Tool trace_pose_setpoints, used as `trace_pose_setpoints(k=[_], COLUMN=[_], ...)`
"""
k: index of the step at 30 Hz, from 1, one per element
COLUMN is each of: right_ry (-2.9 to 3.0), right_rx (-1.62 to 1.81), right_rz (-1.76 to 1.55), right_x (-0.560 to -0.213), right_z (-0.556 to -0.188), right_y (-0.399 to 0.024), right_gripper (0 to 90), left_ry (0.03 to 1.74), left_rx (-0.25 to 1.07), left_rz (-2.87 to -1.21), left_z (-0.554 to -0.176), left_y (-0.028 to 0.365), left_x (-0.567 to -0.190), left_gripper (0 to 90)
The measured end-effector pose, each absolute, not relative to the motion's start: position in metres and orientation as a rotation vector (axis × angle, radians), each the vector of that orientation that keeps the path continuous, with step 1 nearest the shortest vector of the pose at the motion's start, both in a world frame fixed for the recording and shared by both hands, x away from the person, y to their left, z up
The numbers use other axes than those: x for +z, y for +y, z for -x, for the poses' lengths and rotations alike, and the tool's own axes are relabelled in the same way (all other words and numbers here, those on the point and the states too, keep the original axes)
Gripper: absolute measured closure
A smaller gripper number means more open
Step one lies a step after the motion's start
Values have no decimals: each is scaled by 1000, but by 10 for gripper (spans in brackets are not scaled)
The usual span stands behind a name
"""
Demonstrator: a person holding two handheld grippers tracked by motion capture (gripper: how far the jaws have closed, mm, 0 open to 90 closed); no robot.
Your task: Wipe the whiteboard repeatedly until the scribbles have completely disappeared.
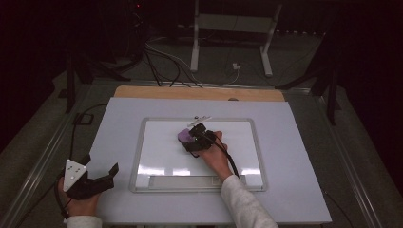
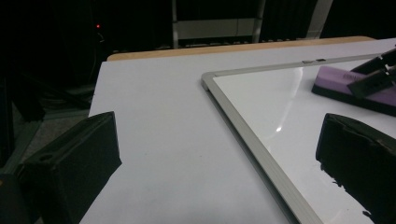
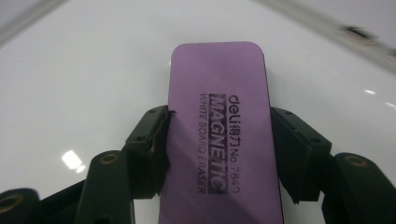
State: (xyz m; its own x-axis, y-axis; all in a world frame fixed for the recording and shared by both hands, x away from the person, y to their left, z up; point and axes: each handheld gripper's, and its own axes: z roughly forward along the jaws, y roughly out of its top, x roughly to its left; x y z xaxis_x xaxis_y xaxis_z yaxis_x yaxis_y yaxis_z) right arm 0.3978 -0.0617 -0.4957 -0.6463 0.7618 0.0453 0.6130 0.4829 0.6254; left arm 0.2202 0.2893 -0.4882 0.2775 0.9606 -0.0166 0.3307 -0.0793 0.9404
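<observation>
A purple whiteboard eraser [image 3: 219,130] lies flat on the whiteboard [image 1: 157,156], and my right gripper [image 3: 219,154] is shut on its long sides, both pads pressed against it. In the high view the eraser [image 1: 184,136] sits near the board's middle with the right gripper [image 1: 194,137] over it, held by a hand in a white sleeve. My left gripper [image 1: 114,172] rests off the board at the table's front left, its jaws spread wide with nothing between them. The left gripper view looks across the table at the eraser [image 2: 345,86] far right.
The whiteboard's metal frame [image 2: 252,135] runs diagonally between the left gripper's jaws. A pen tray [image 1: 185,181] lines the board's near edge. A small clip [image 1: 200,118] sits at the top frame. Beyond the table [image 1: 114,123] are desk legs [image 1: 195,42] and floor cables [image 1: 166,61].
</observation>
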Motion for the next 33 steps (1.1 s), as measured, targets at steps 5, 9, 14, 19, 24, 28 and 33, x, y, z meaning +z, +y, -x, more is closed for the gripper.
trace_pose_setpoints(k=[5, 9, 14, 19, 24, 28, 33], right_ry=[2375, 2346, 2447, 2574, 2568, 2467, 2354], right_rx=[867, 856, 899, 942, 943, 920, 881], right_rz=[-1329, -1372, -1266, -1121, -1111, -1240, -1365], right_x=[-496, -496, -496, -495, -495, -496, -496], right_z=[-410, -412, -399, -374, -372, -386, -399], right_y=[-86, -93, -77, -55, -56, -73, -98], right_gripper=[413, 413, 412, 411, 411, 412, 412], left_ry=[1219, 1217, 1217, 1216, 1213, 1218, 1216], left_rx=[834, 833, 834, 835, 839, 834, 835], left_rz=[-1603, -1606, -1611, -1611, -1610, -1612, -1608], left_z=[-221, -221, -221, -221, -221, -221, -221], left_y=[289, 288, 288, 288, 287, 288, 288], left_x=[-489, -489, -489, -489, -488, -489, -489], left_gripper=[6, 6, 6, 6, 6, 6, 6])
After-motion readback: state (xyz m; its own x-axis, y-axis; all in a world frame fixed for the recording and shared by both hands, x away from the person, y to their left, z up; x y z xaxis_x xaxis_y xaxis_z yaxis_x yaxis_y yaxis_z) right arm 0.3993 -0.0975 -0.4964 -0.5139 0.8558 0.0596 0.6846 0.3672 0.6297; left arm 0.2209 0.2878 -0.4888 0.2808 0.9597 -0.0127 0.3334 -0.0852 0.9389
